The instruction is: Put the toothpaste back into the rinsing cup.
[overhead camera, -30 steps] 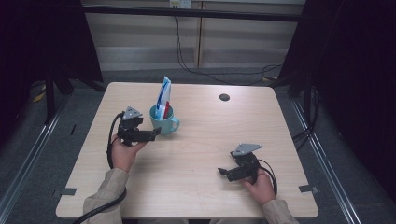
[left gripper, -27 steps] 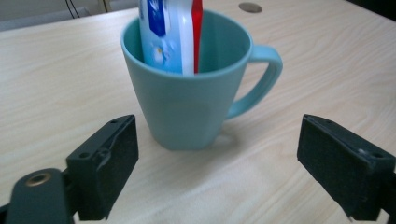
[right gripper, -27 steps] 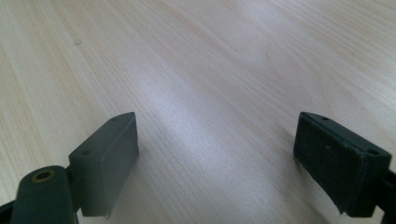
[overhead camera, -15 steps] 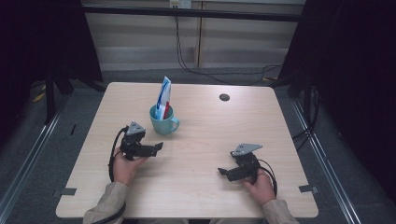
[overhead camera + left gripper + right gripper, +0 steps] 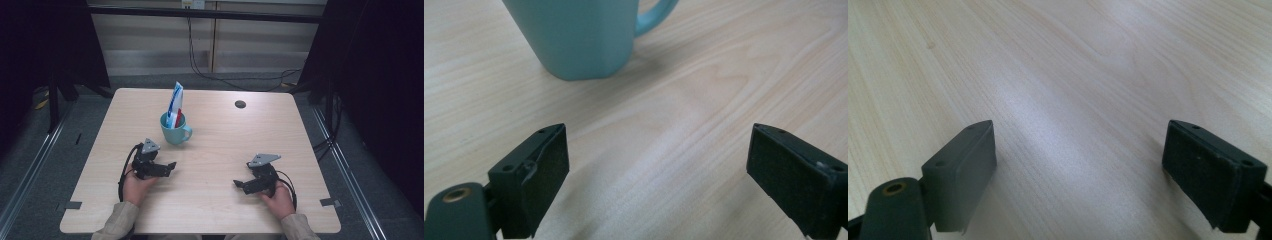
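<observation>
Teal, and standing upright toward the far left-centre of the pale wood surface (image 5: pixel 300 135), the mug (image 5: pixel 174 132) holds a flat white packet with blue and red print (image 5: pixel 175 102) that rises well above its rim and leans a little to the right; the mug's handle points to the right in the high view. The left gripper (image 5: pixel 171 165) lies low over the surface just in front of the mug and slightly to its left, held in the person's left hand (image 5: pixel 134 186), with its jaws pointing to the right across the board and apart from the mug. Its jaws have just been opening and now stand spread wide with nothing between them; in the left gripper view (image 5: pixel 654 175) only bare wood grain shows between the two black pads, and the lower part of the mug (image 5: pixel 579 37) stands beyond them, up and to the left, its handle curving off to the right. The right gripper (image 5: pixel 239 184) rests near the front right of the surface in the right hand (image 5: pixel 280 200), well apart from the mug, pointing left. Its jaws are likewise spread, and the right gripper view (image 5: pixel 1078 170) shows bare wood between them. A small dark round disc (image 5: pixel 240 104) sits near the far edge.
</observation>
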Demonstrator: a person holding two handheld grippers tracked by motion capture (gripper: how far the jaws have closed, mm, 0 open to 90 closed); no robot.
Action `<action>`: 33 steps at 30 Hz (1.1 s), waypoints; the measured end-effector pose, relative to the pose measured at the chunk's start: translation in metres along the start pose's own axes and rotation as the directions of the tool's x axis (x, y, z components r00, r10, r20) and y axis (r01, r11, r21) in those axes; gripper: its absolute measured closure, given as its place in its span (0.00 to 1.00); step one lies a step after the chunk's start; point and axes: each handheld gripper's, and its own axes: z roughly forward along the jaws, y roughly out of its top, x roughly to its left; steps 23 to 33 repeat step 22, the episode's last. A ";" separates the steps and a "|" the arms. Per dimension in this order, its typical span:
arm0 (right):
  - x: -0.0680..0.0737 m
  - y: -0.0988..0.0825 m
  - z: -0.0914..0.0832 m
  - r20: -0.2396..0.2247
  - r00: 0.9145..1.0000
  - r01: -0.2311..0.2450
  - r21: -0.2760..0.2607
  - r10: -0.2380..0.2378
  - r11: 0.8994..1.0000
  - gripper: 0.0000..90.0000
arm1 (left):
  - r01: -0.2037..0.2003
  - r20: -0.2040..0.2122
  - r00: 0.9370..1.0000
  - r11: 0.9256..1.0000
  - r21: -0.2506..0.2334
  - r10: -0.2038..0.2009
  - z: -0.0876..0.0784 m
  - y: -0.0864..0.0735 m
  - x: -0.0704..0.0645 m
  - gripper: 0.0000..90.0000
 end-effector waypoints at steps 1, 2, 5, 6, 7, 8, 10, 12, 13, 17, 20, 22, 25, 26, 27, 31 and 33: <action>0.000 0.000 0.000 0.000 1.000 0.001 0.000 -0.001 1.000 0.15 | 0.003 0.007 1.000 1.000 0.005 -0.003 0.001 -0.002 -0.001 0.11; 0.000 0.000 0.000 0.000 1.000 -0.001 0.001 0.001 1.000 0.15 | 0.003 0.007 1.000 1.000 0.005 -0.003 0.002 -0.003 -0.001 0.11; 0.000 0.000 0.000 0.000 1.000 -0.001 0.001 0.001 1.000 0.15 | -0.001 0.008 1.000 1.000 0.016 0.001 0.002 -0.004 -0.001 0.10; 0.000 0.000 0.000 0.000 1.000 -0.001 0.001 0.001 1.000 0.15 | -0.001 0.008 1.000 1.000 0.016 0.001 0.002 -0.004 -0.001 0.10; 0.000 0.000 0.000 0.000 1.000 0.000 0.000 0.000 1.000 0.15 | -0.020 -0.005 1.000 0.999 0.026 0.020 0.002 -0.004 -0.001 0.10; 0.000 0.000 0.000 0.000 1.000 -0.002 0.001 0.002 1.000 0.15 | -0.024 -0.005 1.000 0.999 0.032 0.024 0.002 -0.005 -0.002 0.10; 0.000 0.000 0.000 0.000 1.000 0.000 0.000 0.000 1.000 0.15 | -0.028 -0.007 1.000 0.999 0.033 0.029 0.002 -0.005 -0.002 0.10; 0.000 0.000 0.000 0.000 1.000 -0.002 0.001 0.002 1.000 0.15 | -0.029 -0.009 1.000 0.999 0.038 0.029 0.003 -0.006 -0.002 0.10; 0.000 0.000 0.000 0.000 1.000 -0.001 0.000 0.001 1.000 0.15 | -0.038 -0.016 0.999 0.998 0.047 0.039 0.004 -0.007 -0.003 0.10; 0.000 0.000 0.000 0.000 1.000 -0.001 0.001 0.001 1.000 0.15 | -0.039 -0.014 0.999 0.997 0.059 0.040 0.005 -0.010 -0.002 0.10; 0.000 0.000 0.000 0.000 1.000 0.001 0.000 -0.001 1.000 0.15 | -0.047 -0.017 0.999 0.997 0.063 0.048 0.005 -0.011 -0.003 0.10; 0.000 0.000 0.000 0.000 1.000 0.001 0.000 -0.001 1.000 0.15 | -0.053 -0.022 0.998 0.996 0.075 0.054 0.006 -0.011 -0.004 0.09; 0.000 0.000 0.000 0.000 1.000 0.001 0.000 -0.001 1.000 0.15 | -0.053 -0.022 0.998 0.996 0.075 0.054 0.006 -0.011 -0.004 0.09; 0.000 0.000 0.000 0.000 1.000 0.001 0.000 -0.001 1.000 0.15 | -0.053 -0.022 0.998 0.996 0.075 0.054 0.006 -0.011 -0.004 0.09; 0.000 0.000 0.000 0.000 1.000 0.001 0.000 -0.001 1.000 0.15 | -0.053 -0.022 0.998 0.996 0.075 0.054 0.006 -0.011 -0.004 0.09; 0.000 0.000 0.000 0.000 1.000 0.001 0.000 -0.001 1.000 0.15 | -0.053 -0.022 0.998 0.996 0.075 0.054 0.006 -0.011 -0.004 0.09; 0.000 0.000 0.000 0.000 1.000 0.001 0.000 -0.001 1.000 0.15 | -0.053 -0.022 0.998 0.996 0.075 0.054 0.006 -0.011 -0.004 0.09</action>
